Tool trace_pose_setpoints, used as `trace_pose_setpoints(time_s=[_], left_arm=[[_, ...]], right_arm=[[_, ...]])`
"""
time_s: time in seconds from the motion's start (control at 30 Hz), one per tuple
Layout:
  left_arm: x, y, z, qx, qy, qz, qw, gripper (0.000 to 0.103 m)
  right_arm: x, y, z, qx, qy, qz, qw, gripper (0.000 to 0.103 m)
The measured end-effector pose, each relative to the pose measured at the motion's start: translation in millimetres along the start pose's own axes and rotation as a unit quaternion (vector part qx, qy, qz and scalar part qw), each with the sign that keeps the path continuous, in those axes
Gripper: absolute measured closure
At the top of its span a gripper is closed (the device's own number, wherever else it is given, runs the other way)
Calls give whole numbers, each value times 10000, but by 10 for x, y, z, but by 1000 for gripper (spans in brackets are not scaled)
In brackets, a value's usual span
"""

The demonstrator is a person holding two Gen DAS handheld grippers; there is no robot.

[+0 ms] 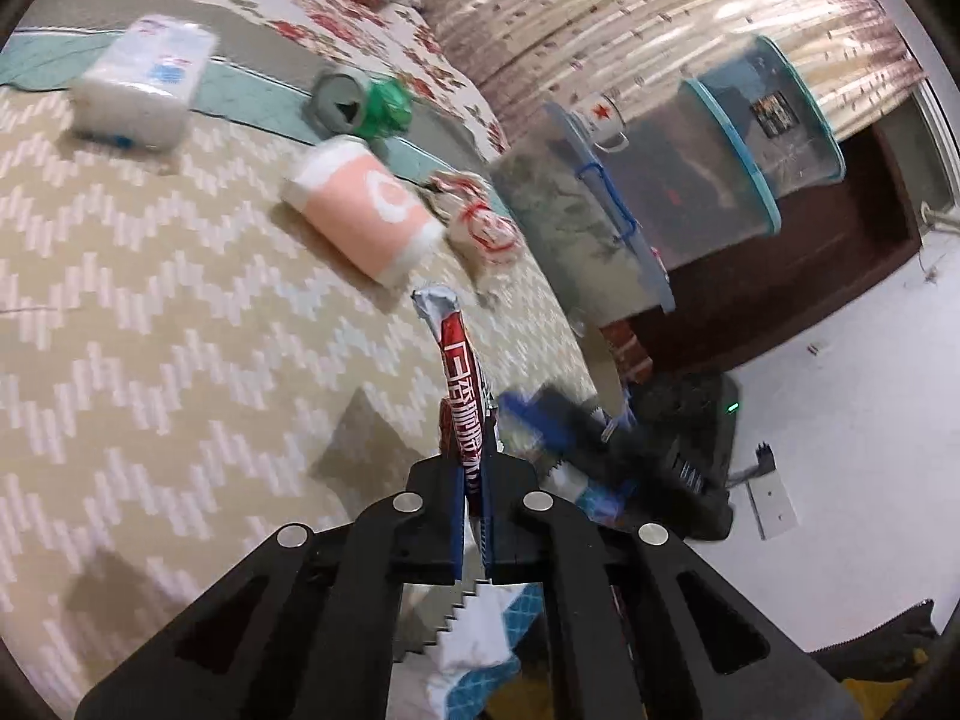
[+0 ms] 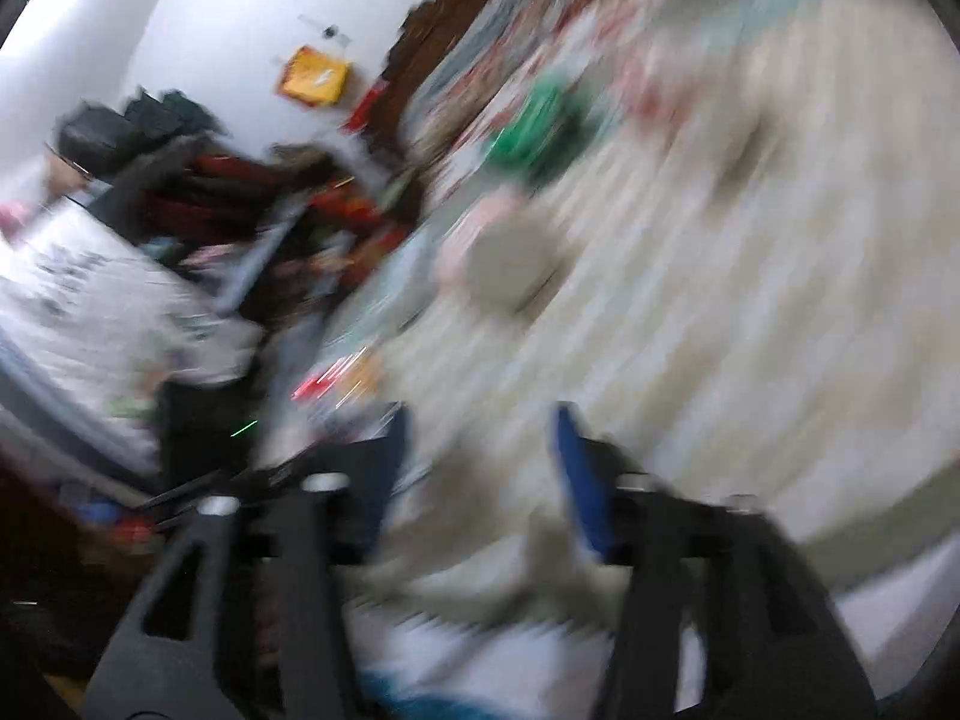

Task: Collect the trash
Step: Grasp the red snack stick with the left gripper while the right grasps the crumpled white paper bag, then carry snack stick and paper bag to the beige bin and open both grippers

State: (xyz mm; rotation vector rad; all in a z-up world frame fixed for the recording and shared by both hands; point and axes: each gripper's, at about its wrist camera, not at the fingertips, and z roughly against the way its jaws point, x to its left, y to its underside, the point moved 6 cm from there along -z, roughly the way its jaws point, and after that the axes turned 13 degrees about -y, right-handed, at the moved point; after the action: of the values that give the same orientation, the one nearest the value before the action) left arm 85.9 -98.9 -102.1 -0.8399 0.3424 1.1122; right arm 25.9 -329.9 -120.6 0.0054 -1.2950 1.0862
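Left gripper (image 1: pixel 474 468) pinching a red wrapper (image 1: pixel 462 396) above the bed (image 1: pixel 150 300); right gripper (image 2: pixel 480 468) spread, empty.

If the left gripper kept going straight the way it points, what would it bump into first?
Probably the pink paper cup lying on its side on the zigzag bedspread, just beyond the tip of the red wrapper the left gripper pinches; depth is uncertain.

Bed (image 1: pixel 150 312): tissue pack (image 1: pixel 141 81), pink cup (image 1: pixel 363 210) lying, green can (image 1: pixel 360 102).
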Motion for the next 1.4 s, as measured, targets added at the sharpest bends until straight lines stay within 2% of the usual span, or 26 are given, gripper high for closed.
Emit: trace_pose_setpoints(time_s=[0.03, 0.1, 0.17, 0.23, 0.33, 0.37, 0.4, 0.47, 0.57, 0.77, 0.93, 1.07, 1.17, 1.27, 1.4], left_arm=[[32, -9, -4, -35, -136, -25, 9999, 100], [82, -7, -13, -64, -343, -83, 9994, 100], [126, 23, -63, -37, -547, -150, 9984, 100], [147, 73, -121, 0, -722, -233, 9971, 100], [169, 111, -165, 44, -819, -262, 9963, 99], [158, 103, -151, -8, -871, -318, 9957, 99], [158, 100, -144, -46, -923, -350, 9951, 99], [166, 112, -140, -63, -976, -409, 9944, 99], [150, 128, -144, -89, -1005, -485, 9937, 99], [80, 153, -170, -164, -1214, -689, 9901, 99], [-22, 253, -182, -209, -1414, -824, 9863, 99], [-62, 350, -187, -173, -1545, -883, 9839, 99], [-51, 396, -157, -171, -1584, -816, 9838, 99], [-46, 434, -117, -217, -1652, -789, 9829, 99], [-61, 486, -84, -256, -1717, -780, 9817, 99]], right_arm=[[-6, -168, 64, -186, 562, 419, 9974, 33], [-15, -462, 92, -385, 1284, 996, 9860, 22], [-80, -772, 23, -445, 1832, 1300, 9734, 18], [-191, -994, -115, -310, 2058, 1372, 9684, 15], [-459, -1262, -398, 138, 2383, 1319, 9621, 13], [-533, -1291, -420, 231, 2449, 1252, 9612, 23], [-643, -1259, -440, 391, 2416, 1080, 9635, 34], [-649, -1191, -381, 298, 2080, 792, 9745, 45], [-398, -999, -210, 136, 1637, 787, 9833, 52], [98, -265, 147, 9, 1271, 1095, 9858, 52], [349, 249, 69, 271, 1663, 1752, 9700, 51], [426, 510, 8, 480, 1930, 2159, 9559, 49], [468, 617, 16, 465, 2098, 2410, 9464, 41], [448, 656, 58, 381, 2143, 2320, 9481, 33], [447, 706, 145, 304, 2144, 2217, 9508, 30]])
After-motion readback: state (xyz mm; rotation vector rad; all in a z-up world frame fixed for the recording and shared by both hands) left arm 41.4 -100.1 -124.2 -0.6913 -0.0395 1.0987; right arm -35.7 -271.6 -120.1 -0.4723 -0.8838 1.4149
